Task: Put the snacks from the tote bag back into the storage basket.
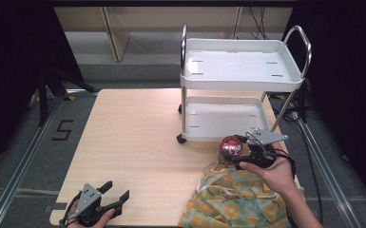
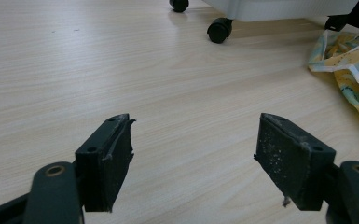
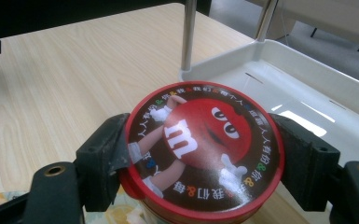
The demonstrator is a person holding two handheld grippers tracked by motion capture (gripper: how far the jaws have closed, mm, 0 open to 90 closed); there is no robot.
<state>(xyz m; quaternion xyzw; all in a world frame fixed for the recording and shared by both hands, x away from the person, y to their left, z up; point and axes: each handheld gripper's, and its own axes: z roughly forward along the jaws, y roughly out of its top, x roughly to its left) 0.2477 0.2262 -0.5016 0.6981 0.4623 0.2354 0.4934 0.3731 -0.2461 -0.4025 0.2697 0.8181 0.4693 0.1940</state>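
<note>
Red-lidded candy tub (image 3: 200,151) is sitting pinched in the right gripper (image 1: 247,153), just before the cart's lower shelf (image 1: 218,124), while the left gripper (image 1: 110,197) is waiting spread, well apart.

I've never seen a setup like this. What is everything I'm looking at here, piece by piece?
Table: one, light wood, centre of the high view.
Cart: one, white with metal handles, two trays, standing on the table's far right on black wheels.
Candy tub: one, red lid with a cartoon character, clamped between the right gripper's jaws near the cart's lower tray.
Cloth bag: one, yellow and teal floral, table's near right.
Left gripper: one, black, jaws apart and empty, near left corner.
Right gripper: one, black, holding the tub.
</note>
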